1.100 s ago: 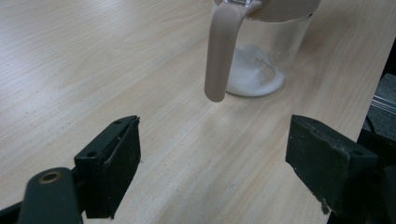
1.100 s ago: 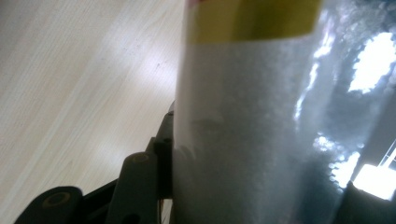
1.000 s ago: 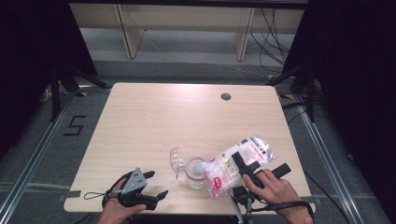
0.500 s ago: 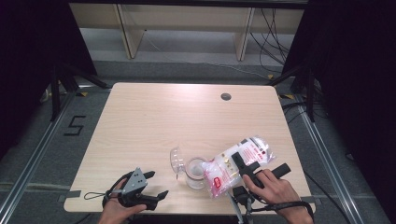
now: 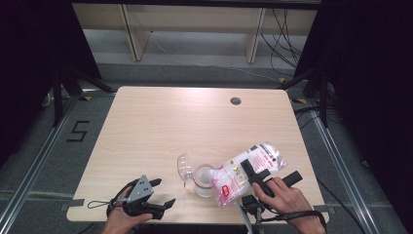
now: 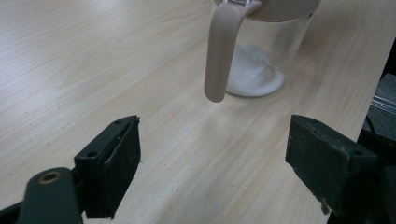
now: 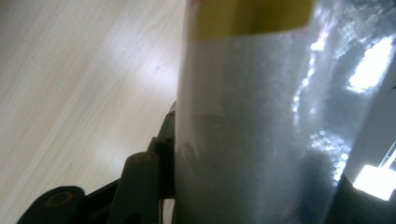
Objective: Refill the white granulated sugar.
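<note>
Bag (image 5: 246, 173) of white granules — clear plastic with red print, held tilted over the glass jar (image 5: 203, 180) near the table's front edge, its lower end over the jar's mouth. In the right gripper view the bag (image 7: 261, 121) sits between the black jaws, which clamp its sides; right gripper (image 5: 254, 175) is pinching the bag partway closed, not fully pressed together.

Jar stands upright, a low heap of white grains (image 6: 254, 74) at the bottom, so my read is the pour is early or mid-way. Its clear lid (image 5: 184, 167) is flipped open to the left; a beige tab (image 6: 219, 56) hangs down the jar's front in the left gripper view.

To do this step well, as I judge it:
- keep the bag's open end inside the jar rim, not above it
- raise the tail end slowly — grains in a soft bag tend to surge
- don't squeeze harder; more pinch could choke the flow or buckle the film
- jar is unsupported, so avoid dragging the bag against its rim

Left gripper (image 5: 160, 197) rests low at the front left of the table (image 5: 160, 122), jaws spread wide with nothing between them, pointed at the jar but well short of it. Could steady the jar if it shifts.

Versus the earlier frames: no visible change. Bag, jar, lid and both hands sit in the same spots and at the same tilt.
</note>
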Available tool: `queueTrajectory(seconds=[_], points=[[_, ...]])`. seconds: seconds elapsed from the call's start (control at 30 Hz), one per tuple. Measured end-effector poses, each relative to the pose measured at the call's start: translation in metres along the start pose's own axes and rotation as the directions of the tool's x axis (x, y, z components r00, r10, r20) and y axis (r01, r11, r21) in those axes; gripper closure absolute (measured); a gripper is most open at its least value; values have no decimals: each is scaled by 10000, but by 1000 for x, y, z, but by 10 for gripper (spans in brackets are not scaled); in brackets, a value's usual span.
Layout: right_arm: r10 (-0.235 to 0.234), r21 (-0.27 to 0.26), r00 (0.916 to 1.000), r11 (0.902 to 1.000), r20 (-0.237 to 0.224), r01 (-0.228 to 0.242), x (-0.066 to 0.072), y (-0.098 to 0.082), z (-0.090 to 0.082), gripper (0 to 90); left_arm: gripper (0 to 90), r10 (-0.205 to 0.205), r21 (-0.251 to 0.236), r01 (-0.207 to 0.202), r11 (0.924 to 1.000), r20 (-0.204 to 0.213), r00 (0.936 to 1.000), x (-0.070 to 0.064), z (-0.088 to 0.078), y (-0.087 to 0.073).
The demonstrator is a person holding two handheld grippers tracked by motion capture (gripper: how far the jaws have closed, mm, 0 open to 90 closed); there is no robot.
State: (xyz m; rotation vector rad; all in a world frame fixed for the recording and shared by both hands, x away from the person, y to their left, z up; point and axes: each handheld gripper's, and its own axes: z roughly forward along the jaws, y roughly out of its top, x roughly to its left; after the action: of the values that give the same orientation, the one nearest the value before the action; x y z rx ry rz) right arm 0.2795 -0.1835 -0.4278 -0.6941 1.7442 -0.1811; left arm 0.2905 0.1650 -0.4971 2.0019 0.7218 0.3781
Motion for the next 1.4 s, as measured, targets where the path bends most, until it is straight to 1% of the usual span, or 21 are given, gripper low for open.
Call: queueTrajectory(seconds=[0.13,0.2,0.23,0.3,0.33,0.5,0.57,0.6,0.67,0.7,0.73,0.97,1.0,1.03,1.07,1.13,1.17,1.23,1.27,1.33,1.4], points=[[50,-22,10000,10000,-83,-50,0,1,0,598,177,-10,-4,10,10000,4,10000,0,0,0],[-19,-11,10000,10000,-29,19,-1,0,-1,599,177,0,1,0,10000,-23,10000,0,0,0],[214,-14,9998,9998,-3,-214,0,0,0,598,177,37,40,-37,10000,-5,10000,0,0,0],[164,-3,9999,9999,10,-164,0,-1,-1,599,178,-6,-11,6,10000,-19,10000,0,0,0],[-5,69,10000,10000,-37,5,-1,-1,-1,599,177,-8,-9,8,10000,6,10000,0,0,0],[-24,51,10000,10000,-4,24,-2,-1,-2,600,177,6,4,-6,10000,1,10000,0,0,0],[-8,14,10000,10000,8,8,-2,0,-2,600,177,-5,-4,5,10000,3,10000,0,0,0],[90,-1,9999,10000,44,-90,-2,0,-2,601,177,28,29,-28,10000,-21,10000,0,0,0],[-13,29,10000,10000,-32,13,-2,0,-2,601,177,-18,-15,18,10000,-4,10000,0,0,0],[159,-1,9999,9999,5,-159,-1,1,-2,601,177,-10,12,10,10000,-37,10000,0,0,0],[177,-12,9998,9998,-1,-177,-1,1,-2,601,177,-27,-12,27,10000,-6,10000,0,0,0],[18,30,10000,10000,4,-18,-3,-1,-3,603,177,82,100,-82,9999,-34,10000,1,-1,0],[43,73,10000,10000,-64,-42,-3,-1,-3,603,177,103,100,-103,9999,-28,9999,1,-1,0],[25,59,10000,10000,-13,-25,-2,-1,-3,603,177,113,96,-113,9999,-27,9999,1,-1,0],[229,2,9997,9997,6,-229,-1,-1,-3,604,178,65,65,-65,10000,-3,10000,0,-1,0],[36,19,10000,10000,-26,-36,-2,-1,-3,604,178,79,69,-79,9999,4,10000,0,0,0],[62,1,10000,10000,-19,-62,-2,-1,-3,604,177,129,87,-128,9999,-21,9999,1,-1,0],[79,-25,10000,10000,-49,-80,-2,-1,-3,605,177,69,65,-69,10000,-5,10000,0,-1,0],[232,-59,9997,9997,-13,-232,-1,0,-2,605,177,82,92,-81,9999,-33,10000,0,-1,0],[311,-22,9995,9995,-57,-311,-1,0,-2,605,177,104,99,-104,9999,-34,9999,1,-1,0],[235,-9,9997,9997,-89,-235,-1,0,-2,606,177,114,93,-113,9999,-29,9999,1,-1,0]])
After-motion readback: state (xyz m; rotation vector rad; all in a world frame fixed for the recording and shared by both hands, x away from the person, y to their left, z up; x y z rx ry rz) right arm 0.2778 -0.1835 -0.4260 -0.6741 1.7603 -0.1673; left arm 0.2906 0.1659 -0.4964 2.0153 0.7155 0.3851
